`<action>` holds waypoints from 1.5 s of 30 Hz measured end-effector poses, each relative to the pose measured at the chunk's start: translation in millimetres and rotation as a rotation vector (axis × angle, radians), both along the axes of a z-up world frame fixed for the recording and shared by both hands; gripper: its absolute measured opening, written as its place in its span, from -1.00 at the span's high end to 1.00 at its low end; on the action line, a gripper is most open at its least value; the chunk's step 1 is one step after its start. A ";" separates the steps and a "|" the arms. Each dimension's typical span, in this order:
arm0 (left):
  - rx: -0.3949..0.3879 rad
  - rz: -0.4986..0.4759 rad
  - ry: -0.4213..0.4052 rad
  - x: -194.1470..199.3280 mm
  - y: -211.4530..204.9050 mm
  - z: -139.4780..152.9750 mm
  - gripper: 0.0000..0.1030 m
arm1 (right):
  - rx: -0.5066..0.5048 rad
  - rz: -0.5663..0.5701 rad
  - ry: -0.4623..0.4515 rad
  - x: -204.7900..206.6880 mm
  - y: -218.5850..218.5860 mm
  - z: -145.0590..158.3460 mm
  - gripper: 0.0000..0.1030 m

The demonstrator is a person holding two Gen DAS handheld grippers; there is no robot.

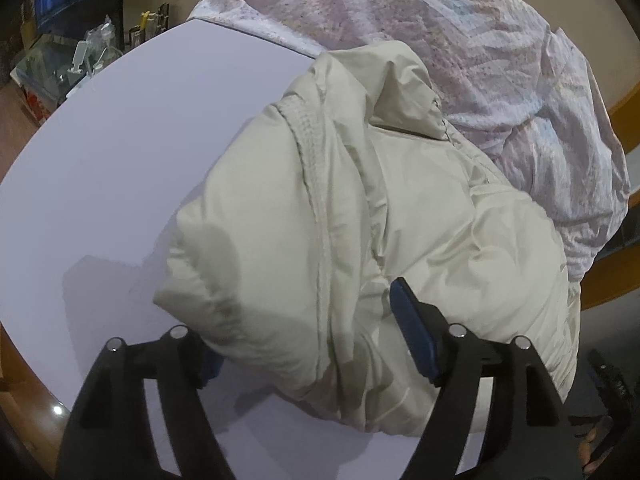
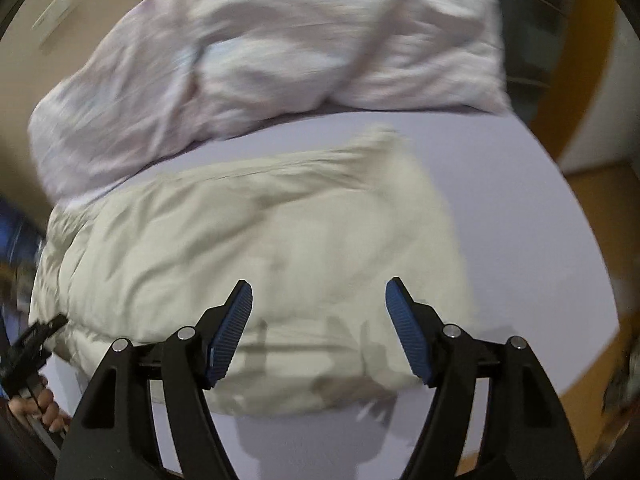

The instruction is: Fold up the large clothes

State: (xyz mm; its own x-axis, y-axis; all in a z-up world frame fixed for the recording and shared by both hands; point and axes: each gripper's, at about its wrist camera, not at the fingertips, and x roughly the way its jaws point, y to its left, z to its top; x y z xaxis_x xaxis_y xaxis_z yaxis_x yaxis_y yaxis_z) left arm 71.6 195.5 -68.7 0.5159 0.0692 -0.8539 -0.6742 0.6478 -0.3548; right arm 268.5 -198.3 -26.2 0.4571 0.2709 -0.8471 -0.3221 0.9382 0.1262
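A cream puffy jacket [image 1: 360, 220] lies bunched on the lavender bed sheet [image 1: 120, 160]. My left gripper [image 1: 316, 336] is open wide, its jaws straddling a thick fold at the jacket's near edge; the left pad is mostly hidden under the fabric and the right pad [image 1: 412, 332] rests on top. In the right wrist view the jacket [image 2: 248, 248] lies flattened and blurred. My right gripper [image 2: 318, 328] is open and empty, just above the jacket's near edge. The other gripper and a hand [image 2: 36, 376] show at the far left.
A crumpled pink patterned quilt [image 1: 460, 48] lies behind the jacket, also in the right wrist view [image 2: 280, 52]. A wooden bed frame [image 1: 616, 280] borders the sheet [image 2: 500, 200]. A cluttered side table [image 1: 72, 56] stands at the far left.
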 end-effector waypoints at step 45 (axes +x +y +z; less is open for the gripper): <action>-0.112 0.116 -0.143 14.7 32.0 -17.2 0.07 | -0.177 0.148 -0.040 -10.3 91.1 -82.5 -0.53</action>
State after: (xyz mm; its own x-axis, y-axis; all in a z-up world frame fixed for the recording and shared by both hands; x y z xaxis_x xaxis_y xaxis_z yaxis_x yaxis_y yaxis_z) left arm 86.3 227.5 -85.9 0.6260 0.0439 -0.7786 -0.6800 0.5195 -0.5174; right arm 258.2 -107.2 -108.7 0.4573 0.1861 -0.8696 -0.4595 0.8867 -0.0519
